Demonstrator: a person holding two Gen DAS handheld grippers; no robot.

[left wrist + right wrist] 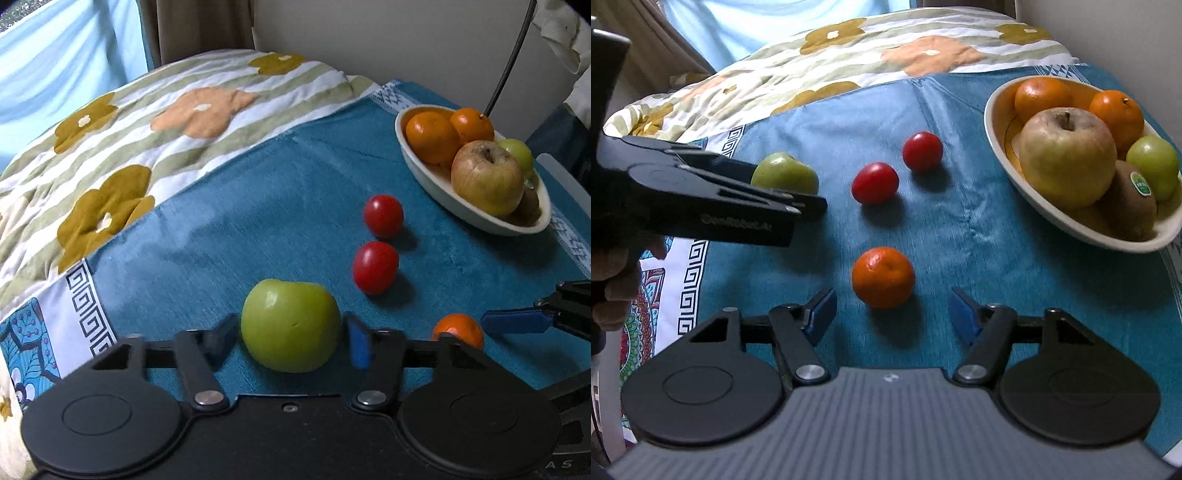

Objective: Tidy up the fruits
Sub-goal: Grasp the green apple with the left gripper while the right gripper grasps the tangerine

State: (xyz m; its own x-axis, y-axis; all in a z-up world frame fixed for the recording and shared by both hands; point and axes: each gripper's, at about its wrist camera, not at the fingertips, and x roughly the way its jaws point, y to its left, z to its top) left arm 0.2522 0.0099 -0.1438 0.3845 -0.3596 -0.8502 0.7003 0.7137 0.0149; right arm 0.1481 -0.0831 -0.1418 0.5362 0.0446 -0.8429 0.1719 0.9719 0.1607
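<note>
Surface: bed, with a floral quilt [155, 122] at the far left
Cover: teal towel [258, 206] spread over the near and right part (patterned border at its edges)
Far right: white bowl [436, 184] on the towel
Middle: two tomatoes [383, 215] [375, 267], near each other, apart from the bowl
Near middle: green apple [290, 325] on the towel
Near right: mandarin [882, 277] on the towel, well apart from the bowl
</note>
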